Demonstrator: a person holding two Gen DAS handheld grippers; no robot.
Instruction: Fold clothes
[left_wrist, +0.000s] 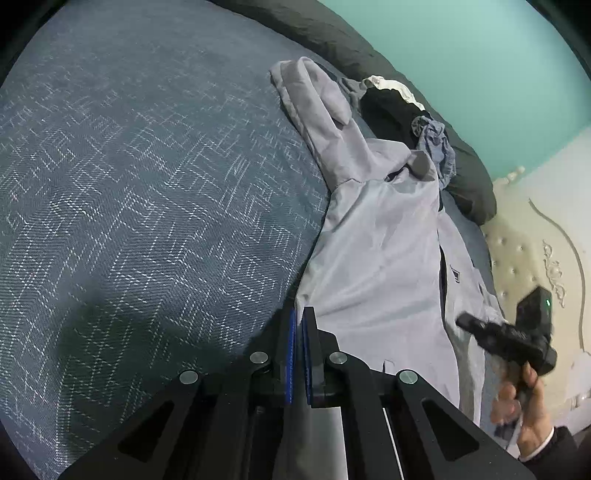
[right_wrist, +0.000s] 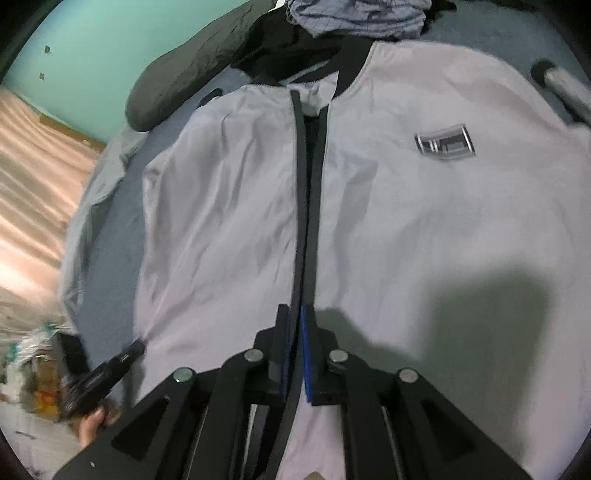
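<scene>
Both cams ride on the handheld grippers, looking forward and down along the fingers, so black linkage fills the bottom of each shot. Left wrist view sits low over the patterned bedspread (left_wrist: 147, 184), looking along the jacket's (left_wrist: 380, 240) edge toward the teal wall (left_wrist: 480, 74), with the right gripper (left_wrist: 465, 319) showing at its right. Right wrist view hovers close above the jacket front, centred on the zipper (right_wrist: 306, 206), left gripper (right_wrist: 138, 345) at lower left. Both share the jacket, the dark pillow (left_wrist: 469, 177) and the wall.
</scene>
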